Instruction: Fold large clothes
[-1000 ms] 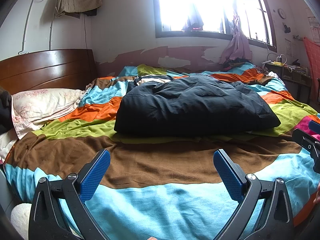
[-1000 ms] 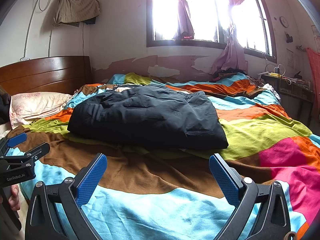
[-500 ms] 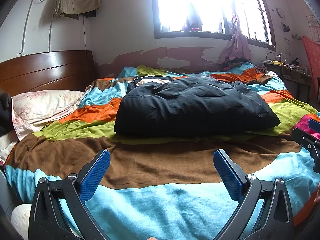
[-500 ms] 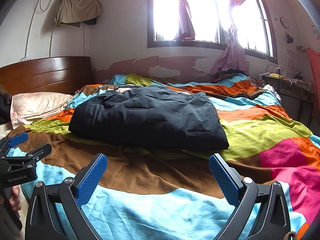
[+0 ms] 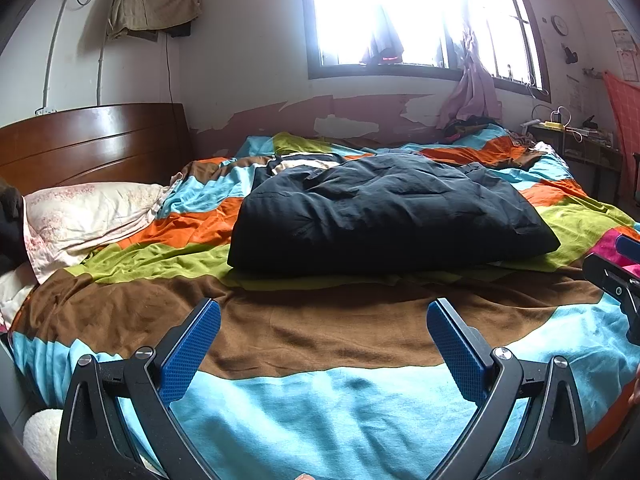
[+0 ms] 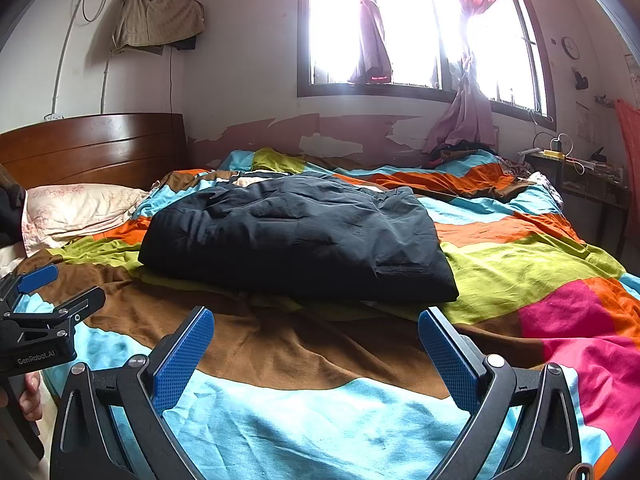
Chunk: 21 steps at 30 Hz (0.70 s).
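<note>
i'm holding both grippers low over the near edge of the bed, side by side. left gripper (image 5: pixel 323 340) is spread wide w/ nothing between its blue pads, and right gripper (image 6: pixel 316 340) is the same, wide apart and empty. the dark padded garment (image 6: pixel 296 240) is lying mid-bed on the striped bedspread (image 6: pixel 320 420), well apart from both tools, already looking like a thick rectangular bundle w/ its near edge facing me.

i'm judging the step as either a last check or the reach-in for another fold. to do it well i'm thinking: approach both near corners at the same time, keep the pads level w/ the bedspread so i'm pinching only garment layers, not the sheet under it. it's puffy, so it'll prob spring back; i'm planning a deep bite and a slow carry over, then pressing down before letting go. risk: grabbing just the top layer and peeling the bundle apart.

vs the earlier frames: almost nothing is changing. garment is sitting in the same spot, both claws are staying just as wide; the views are drifting only a hair.
</note>
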Each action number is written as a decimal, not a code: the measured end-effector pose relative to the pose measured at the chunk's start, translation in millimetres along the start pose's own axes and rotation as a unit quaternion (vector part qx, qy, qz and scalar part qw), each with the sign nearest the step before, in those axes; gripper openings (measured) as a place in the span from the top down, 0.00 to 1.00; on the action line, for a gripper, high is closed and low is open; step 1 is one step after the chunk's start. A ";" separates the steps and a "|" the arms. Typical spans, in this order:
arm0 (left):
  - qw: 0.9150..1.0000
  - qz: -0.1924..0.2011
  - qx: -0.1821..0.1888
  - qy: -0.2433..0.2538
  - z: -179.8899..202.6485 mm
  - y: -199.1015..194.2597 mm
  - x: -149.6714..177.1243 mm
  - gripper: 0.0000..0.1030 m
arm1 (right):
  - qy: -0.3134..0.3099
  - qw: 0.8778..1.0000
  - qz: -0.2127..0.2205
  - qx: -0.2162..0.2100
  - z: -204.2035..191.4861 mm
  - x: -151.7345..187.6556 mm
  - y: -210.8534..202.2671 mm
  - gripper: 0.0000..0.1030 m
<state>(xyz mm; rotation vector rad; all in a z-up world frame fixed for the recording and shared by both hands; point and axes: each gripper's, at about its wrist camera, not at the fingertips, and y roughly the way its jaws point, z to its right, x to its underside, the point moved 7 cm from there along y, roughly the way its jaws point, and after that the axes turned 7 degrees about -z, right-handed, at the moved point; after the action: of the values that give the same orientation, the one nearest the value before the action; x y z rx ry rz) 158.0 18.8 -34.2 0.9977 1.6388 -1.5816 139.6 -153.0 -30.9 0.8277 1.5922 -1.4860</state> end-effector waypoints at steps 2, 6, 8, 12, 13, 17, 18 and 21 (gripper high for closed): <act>1.000 0.000 -0.001 0.000 -0.3 0.6 -0.2 0.02 | -0.001 1.000 0.000 0.000 0.1 0.1 -0.1 0.00; 1.000 0.001 0.000 0.000 -0.1 0.5 0.0 0.02 | -0.001 1.000 0.000 0.000 -0.1 0.7 -0.1 0.00; 1.000 0.001 0.000 0.000 -0.3 0.6 0.1 0.02 | 0.000 1.000 0.000 0.000 -0.3 0.6 -0.1 0.00; 1.000 0.001 -0.001 0.000 -0.1 0.1 0.2 0.02 | 0.000 1.000 0.001 0.000 -0.4 0.5 0.0 0.00; 1.000 0.001 -0.001 0.000 -0.1 0.1 0.3 0.02 | -0.001 1.000 0.000 0.000 0.0 1.0 0.0 0.00; 1.000 0.001 -0.003 0.001 -0.3 0.0 0.5 0.02 | -0.001 1.000 0.001 0.000 0.0 1.3 0.0 0.00; 1.000 0.002 -0.003 0.001 -0.8 -0.5 0.2 0.02 | -0.001 1.000 0.001 0.000 -0.5 0.6 -0.1 0.00; 1.000 0.002 -0.004 0.002 -1.4 -0.9 0.3 0.02 | -0.001 1.000 0.001 0.000 -0.4 1.1 -0.1 0.00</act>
<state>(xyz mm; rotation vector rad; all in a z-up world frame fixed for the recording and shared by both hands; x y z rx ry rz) 157.2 20.2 -33.9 0.9993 1.6441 -1.5700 138.9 -152.7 -31.8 0.8277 1.5898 -1.4840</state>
